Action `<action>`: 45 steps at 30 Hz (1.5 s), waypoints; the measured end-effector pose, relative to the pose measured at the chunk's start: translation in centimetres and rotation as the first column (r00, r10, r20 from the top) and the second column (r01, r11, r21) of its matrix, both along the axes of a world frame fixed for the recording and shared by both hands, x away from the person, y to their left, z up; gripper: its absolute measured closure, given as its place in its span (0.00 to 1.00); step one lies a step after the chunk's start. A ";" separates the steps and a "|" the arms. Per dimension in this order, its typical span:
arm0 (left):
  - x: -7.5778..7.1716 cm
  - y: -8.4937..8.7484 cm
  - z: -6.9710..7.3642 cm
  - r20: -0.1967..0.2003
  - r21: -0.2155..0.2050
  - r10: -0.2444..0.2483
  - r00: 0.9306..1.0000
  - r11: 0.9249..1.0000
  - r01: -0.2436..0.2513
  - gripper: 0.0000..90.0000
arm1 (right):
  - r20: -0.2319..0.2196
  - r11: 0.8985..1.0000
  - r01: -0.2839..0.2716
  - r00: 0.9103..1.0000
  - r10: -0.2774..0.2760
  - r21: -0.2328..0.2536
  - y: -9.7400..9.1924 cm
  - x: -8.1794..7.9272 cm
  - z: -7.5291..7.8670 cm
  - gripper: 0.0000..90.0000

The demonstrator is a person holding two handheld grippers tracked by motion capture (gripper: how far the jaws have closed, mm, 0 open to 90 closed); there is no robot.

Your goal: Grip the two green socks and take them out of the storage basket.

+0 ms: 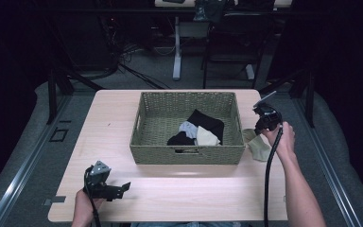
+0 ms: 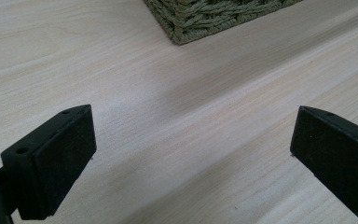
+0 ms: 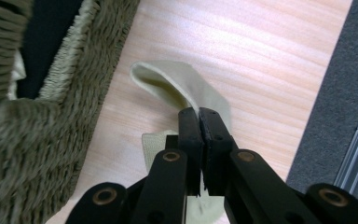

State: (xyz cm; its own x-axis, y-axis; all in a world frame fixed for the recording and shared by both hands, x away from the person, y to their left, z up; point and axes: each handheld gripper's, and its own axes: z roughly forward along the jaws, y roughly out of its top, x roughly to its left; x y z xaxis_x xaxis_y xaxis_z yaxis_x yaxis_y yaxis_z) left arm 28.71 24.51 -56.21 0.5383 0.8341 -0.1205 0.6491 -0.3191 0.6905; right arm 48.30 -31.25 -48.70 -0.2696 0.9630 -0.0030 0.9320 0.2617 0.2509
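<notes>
Bench [image 1: 123, 123] of pale wood carries a woven basket [image 1: 144, 127] at its middle, with dark and light garments [image 1: 203, 130] heaped inside toward its right half. Just off the basket's right wall, on bare wood near the right edge, lies a pale yellow-green sock [image 1: 260, 149], and the right tongs [image 1: 263, 124] sit directly on it: in the right gripper view the jaws of the right tongs [image 3: 199, 116] are pressed together with a fold of the sock [image 3: 168, 81] pinched between them, the open cuff curling up toward the basket [image 3: 74, 93] and the rest trailing back beneath the tool. The left tongs [image 1: 124, 187] rest low at the near left, well apart from the basket, jaws spread wide with nothing between them but wood grain [image 2: 191, 140] and the basket's corner [image 2: 205, 18] farther off. The step in hand looks like carrying the sock into the basket; to do it well, keep the pinch firm, lift high enough that the dangling end clears the woven rim, move left over the heap, and release only once the whole sock hangs inside the walls, so nothing drapes over the edge
</notes>
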 end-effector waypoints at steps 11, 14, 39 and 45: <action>0.0 0.0 0.0 -0.002 0.004 -0.001 1.000 1.000 0.001 0.00 | 0.053 1.000 -0.020 0.998 0.021 -0.006 -0.1 -0.6 2.0 0.60; 0.0 0.0 0.0 -0.005 0.001 -0.004 1.000 1.000 0.004 0.00 | 0.101 0.999 -0.030 0.994 0.028 0.019 0.0 -1.3 3.8 0.48; 0.1 0.0 0.0 -0.009 0.000 -0.009 1.000 1.000 0.009 0.00 | 0.192 0.958 -0.282 0.945 0.266 0.059 10.0 -1.4 11.0 0.15; 0.0 0.1 0.0 -0.009 0.001 -0.005 1.000 1.000 0.005 0.00 | 0.174 0.943 -0.327 0.934 0.312 0.066 12.7 -0.5 10.2 0.09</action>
State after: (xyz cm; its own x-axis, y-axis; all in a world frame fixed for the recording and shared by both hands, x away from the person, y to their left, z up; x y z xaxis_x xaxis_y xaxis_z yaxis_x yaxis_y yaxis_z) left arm 28.76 24.58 -56.23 0.5416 0.8313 -0.1248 0.6537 -0.3231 0.6843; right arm 47.83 -18.54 -38.52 -0.5664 0.8240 0.0135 0.7489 0.5078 0.4257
